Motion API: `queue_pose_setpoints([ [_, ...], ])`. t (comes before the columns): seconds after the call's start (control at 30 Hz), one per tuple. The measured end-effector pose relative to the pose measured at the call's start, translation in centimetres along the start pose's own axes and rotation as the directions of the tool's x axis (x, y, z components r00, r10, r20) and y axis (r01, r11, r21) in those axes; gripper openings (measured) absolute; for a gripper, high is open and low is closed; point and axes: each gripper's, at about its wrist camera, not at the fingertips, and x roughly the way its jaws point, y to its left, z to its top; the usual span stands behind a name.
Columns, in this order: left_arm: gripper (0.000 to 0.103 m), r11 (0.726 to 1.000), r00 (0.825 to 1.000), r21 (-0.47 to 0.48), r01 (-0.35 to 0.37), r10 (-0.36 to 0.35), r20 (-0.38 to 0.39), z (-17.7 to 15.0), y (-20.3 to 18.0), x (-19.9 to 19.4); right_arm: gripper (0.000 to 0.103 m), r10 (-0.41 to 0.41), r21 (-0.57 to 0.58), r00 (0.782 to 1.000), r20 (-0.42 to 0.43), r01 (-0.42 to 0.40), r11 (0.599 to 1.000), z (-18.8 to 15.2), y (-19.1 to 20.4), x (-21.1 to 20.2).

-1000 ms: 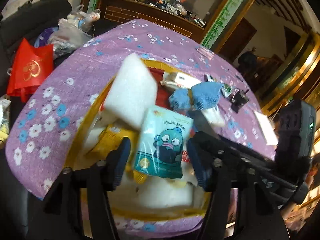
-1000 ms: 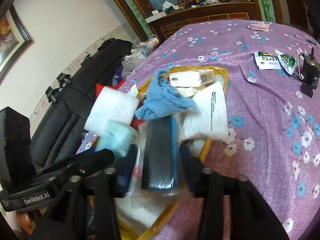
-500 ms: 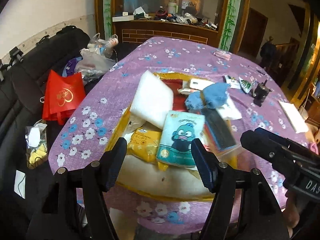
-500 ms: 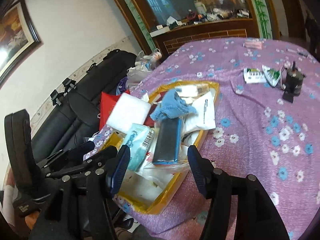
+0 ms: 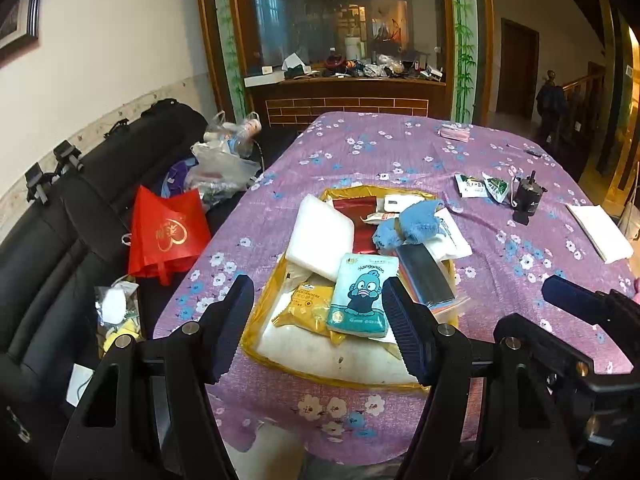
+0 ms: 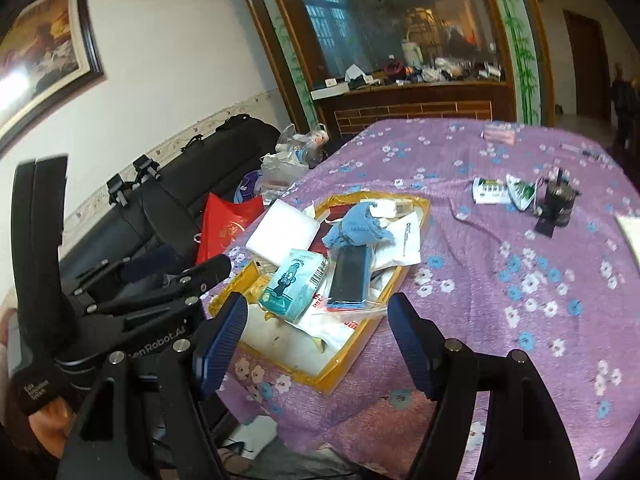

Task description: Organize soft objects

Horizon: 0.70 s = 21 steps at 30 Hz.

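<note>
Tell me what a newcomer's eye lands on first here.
The yellow-rimmed tray near the front edge of the purple flowered tablecloth, heaped with soft goods: a teal cartoon tissue pack in front, a white foam pad behind it, a blue cloth further back. Next, the red bag on the black sofa left of the table. Both grippers hang empty before the tray, the right one's jaws opening.

wrist views angled down, sharing yellow tray (image 5: 256, 346)

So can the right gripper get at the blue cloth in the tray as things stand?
Probably yes: the blue cloth lies on top of the pile, uncovered, and the right gripper, empty, fingers opening, faces the tray.
</note>
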Motion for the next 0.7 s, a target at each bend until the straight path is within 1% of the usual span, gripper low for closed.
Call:
queue_pose_setpoints([
  [0.17, 0.067, 1.0, 1.0, 0.009, -0.01, 0.01, -0.016, -0.2, -0.3, 0.4, 0.075, 0.001, 0.011, 1.0, -0.008, -0.001, 1.0, -0.3, -0.4, 0.3],
  [0.27, 0.067, 0.999, 0.999, 0.001, -0.052, 0.052, -0.012, -0.3, -0.2, 0.8, 0.075, 0.004, 0.029, 1.0, -0.024, -0.003, 1.0, -0.4, -1.1, 0.9],
  [0.47, 0.067, 0.998, 0.997, 0.011, -0.069, 0.07, -0.023, -0.4, -0.2, 1.2, 0.075, 0.016, 0.07, 0.998, -0.053, -0.012, 0.997, -0.7, -1.6, 2.1],
  [0.57, 0.067, 0.997, 0.997, 0.004, -0.073, 0.073, -0.027, -0.5, -0.1, 1.5, 0.075, 0.013, 0.064, 0.998, -0.067, -0.009, 0.998, -0.9, -1.5, 2.5],
  [0.7, 0.067, 0.999, 0.998, 0.0, -0.054, 0.054, -0.03, -0.7, -0.1, 1.7, 0.075, 0.013, 0.067, 0.997, -0.077, -0.008, 0.998, -1.1, -1.5, 2.7],
])
